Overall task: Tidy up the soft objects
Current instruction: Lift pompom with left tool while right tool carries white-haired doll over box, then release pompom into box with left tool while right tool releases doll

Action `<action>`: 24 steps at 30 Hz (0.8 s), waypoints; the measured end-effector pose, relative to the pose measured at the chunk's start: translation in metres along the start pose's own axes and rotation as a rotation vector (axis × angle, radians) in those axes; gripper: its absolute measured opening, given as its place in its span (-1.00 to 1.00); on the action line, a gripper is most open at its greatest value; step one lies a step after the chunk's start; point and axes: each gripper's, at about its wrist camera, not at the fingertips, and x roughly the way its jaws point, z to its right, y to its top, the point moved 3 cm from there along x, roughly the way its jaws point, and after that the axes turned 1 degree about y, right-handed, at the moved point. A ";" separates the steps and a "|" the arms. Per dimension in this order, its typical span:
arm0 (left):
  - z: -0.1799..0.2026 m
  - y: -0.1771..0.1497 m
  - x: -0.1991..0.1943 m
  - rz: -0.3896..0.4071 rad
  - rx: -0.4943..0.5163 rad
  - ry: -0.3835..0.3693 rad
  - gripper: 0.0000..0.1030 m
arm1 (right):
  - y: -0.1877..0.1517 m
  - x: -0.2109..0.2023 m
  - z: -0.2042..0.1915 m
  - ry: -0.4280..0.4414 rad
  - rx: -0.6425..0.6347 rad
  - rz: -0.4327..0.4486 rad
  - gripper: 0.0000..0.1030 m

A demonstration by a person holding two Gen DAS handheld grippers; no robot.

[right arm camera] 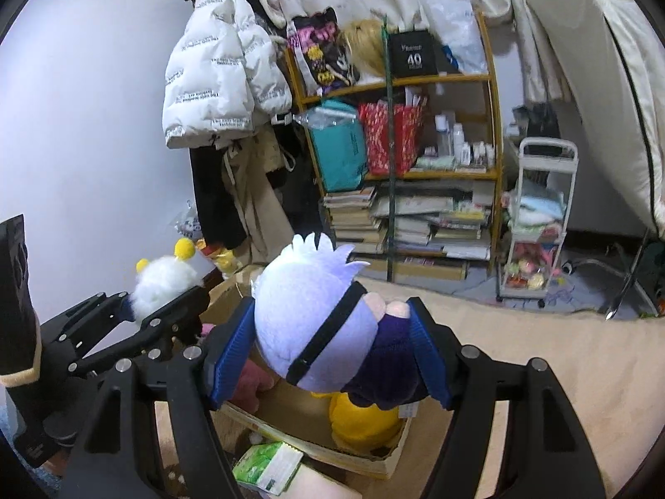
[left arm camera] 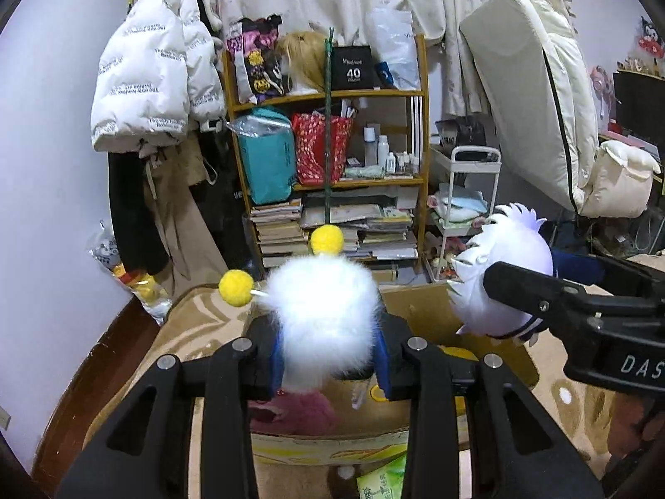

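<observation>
Left claw [left arm camera: 328,357] squeezes the fluffy white pompom toy [left arm camera: 326,316], right claw [right arm camera: 332,357] grips the light, squashy plush doll [right arm camera: 316,324] mid-body above the cardboard box [right arm camera: 390,457].

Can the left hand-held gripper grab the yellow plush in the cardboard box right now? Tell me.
Probably not: the left hand-held gripper is already shut on a fluffy white plush. The yellow plush lies open in the cardboard box.

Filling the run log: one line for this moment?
left gripper: holds white pom-pom toy | right gripper: holds lavender-haired plush doll | both above cardboard box
</observation>
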 end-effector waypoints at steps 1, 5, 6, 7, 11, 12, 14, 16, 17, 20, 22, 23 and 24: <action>0.000 -0.003 0.005 -0.015 -0.005 -0.004 -0.36 | -0.002 0.003 0.002 0.008 0.010 -0.005 0.47; -0.005 -0.010 0.018 -0.063 -0.028 -0.009 -0.35 | -0.007 0.012 0.008 0.058 0.056 -0.013 0.53; -0.006 -0.012 0.020 -0.070 -0.029 -0.006 -0.34 | -0.008 0.014 0.009 0.066 0.066 -0.016 0.53; -0.006 -0.013 0.022 -0.076 -0.027 -0.003 -0.33 | -0.009 0.016 0.011 0.076 0.080 -0.025 0.54; -0.007 -0.017 0.027 -0.099 -0.024 0.006 -0.30 | -0.015 0.024 0.021 0.094 0.136 -0.053 0.57; -0.006 -0.017 0.028 -0.105 -0.024 0.006 -0.30 | -0.016 0.025 0.022 0.099 0.141 -0.055 0.57; -0.007 -0.020 0.031 -0.123 -0.025 0.006 -0.15 | -0.017 0.026 0.022 0.102 0.138 -0.057 0.60; -0.007 -0.023 0.032 -0.128 -0.029 0.006 -0.05 | -0.017 0.025 0.020 0.100 0.127 -0.056 0.62; -0.008 -0.023 0.032 -0.127 -0.028 0.009 -0.02 | -0.017 0.024 0.019 0.102 0.123 -0.057 0.62; -0.009 -0.024 0.030 -0.130 -0.026 0.022 0.13 | -0.017 0.022 0.017 0.113 0.124 -0.058 0.64; -0.011 -0.023 0.028 -0.127 -0.032 0.036 0.23 | -0.015 0.020 0.018 0.120 0.137 -0.057 0.67; -0.013 -0.023 0.026 -0.125 -0.037 0.039 0.31 | -0.014 0.019 0.018 0.121 0.143 -0.056 0.70; -0.015 -0.023 0.025 -0.123 -0.040 0.039 0.34 | -0.014 0.018 0.018 0.123 0.147 -0.055 0.77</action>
